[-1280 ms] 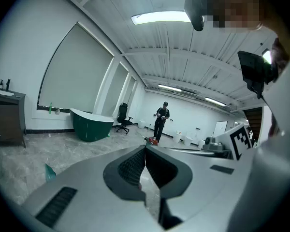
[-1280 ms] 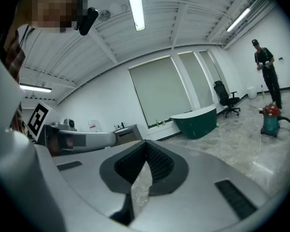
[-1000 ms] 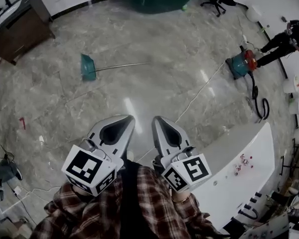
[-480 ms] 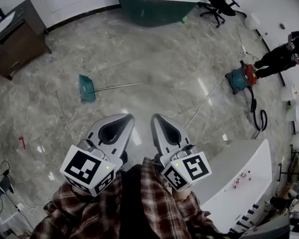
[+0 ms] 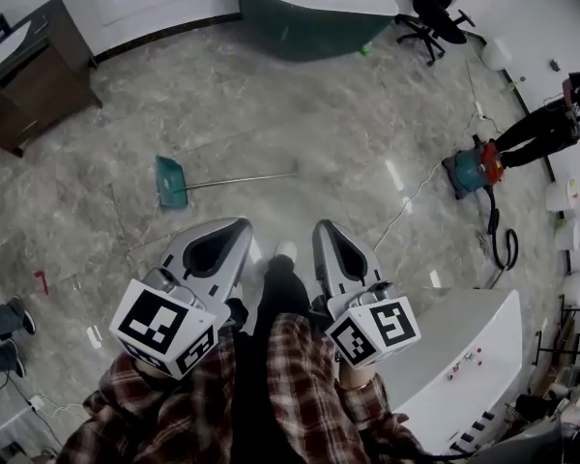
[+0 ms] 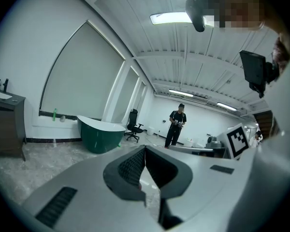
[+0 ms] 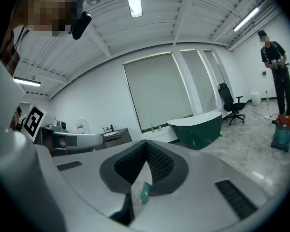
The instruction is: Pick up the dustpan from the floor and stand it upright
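Lying flat on the marble floor point(image 5: 348, 133), the green dustpan point(image 5: 171, 182) has its long metal handle point(image 5: 246, 177) stretched to the right in the head view, well apart from both tools. The left hand-held gripper point(image 5: 234, 232) and the right hand-held gripper point(image 5: 327, 232) are side by side in front of a checked shirt point(image 5: 300, 394). Each has its jaws closed together, with nothing between them. Farther off, a dark green bathtub point(image 5: 309, 13) stands, and a person point(image 5: 546, 124) is near a vacuum cleaner point(image 5: 469, 170).
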### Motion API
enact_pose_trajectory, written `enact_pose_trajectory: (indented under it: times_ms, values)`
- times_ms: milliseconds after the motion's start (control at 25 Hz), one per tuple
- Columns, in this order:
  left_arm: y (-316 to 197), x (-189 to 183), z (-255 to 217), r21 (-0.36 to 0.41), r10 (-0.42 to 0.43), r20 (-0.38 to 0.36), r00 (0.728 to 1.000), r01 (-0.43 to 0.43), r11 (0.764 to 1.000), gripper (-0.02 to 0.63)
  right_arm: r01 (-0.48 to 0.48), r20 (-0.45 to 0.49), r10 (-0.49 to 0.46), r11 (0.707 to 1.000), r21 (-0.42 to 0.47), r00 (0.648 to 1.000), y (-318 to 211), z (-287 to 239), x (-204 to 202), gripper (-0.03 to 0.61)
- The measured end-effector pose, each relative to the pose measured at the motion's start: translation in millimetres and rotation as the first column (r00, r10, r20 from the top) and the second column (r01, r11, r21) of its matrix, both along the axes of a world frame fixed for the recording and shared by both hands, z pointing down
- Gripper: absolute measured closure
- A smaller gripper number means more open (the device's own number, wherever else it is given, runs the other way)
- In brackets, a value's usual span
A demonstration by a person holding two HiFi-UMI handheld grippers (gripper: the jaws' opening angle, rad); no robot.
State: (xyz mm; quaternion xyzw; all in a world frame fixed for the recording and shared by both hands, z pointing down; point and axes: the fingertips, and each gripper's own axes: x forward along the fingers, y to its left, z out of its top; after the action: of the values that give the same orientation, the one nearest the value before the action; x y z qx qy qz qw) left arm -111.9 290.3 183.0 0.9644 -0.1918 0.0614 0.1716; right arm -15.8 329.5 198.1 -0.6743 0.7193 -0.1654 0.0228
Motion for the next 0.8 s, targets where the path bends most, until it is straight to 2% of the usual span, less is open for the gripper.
enact_pose_trajectory:
  times_ms: [160, 400, 600, 800]
  values:
    - [-23.3, 18.2, 1.6, 0.002, -0.03, -0.002, 1.0, 0.03, 1.0, 0.601, 0.022, 0.0, -0.022, 1.0, -0.003, 1.0, -24.3, 3.1, 21.9, 0.568]
    - [-69.5, 71.1, 6.2, 0.001, -0.101, -0.001, 0.995, 0.101, 0.995, 0.601, 0.101, -0.026, -0.101, 0.995, -0.004, 0.995, -76.3, 3.5, 73.9, 0.568]
    - [-115.5, 134.6, 5.3, -0.015, -0.164, -0.012, 0.986, 0.164, 0.986, 0.601, 0.171, -0.016, -0.171, 0.985, -0.004, 0.985, -125.1, -1.0, 134.9, 0.568]
    - [-141.3, 211.3, -5.6, -0.027, -0.233, -0.015, 0.972, 0.233, 0.972, 0.601, 0.268, -0.012, -0.269, 0.963, -0.016, 0.963, -163.9, -12.3, 205.0, 0.568]
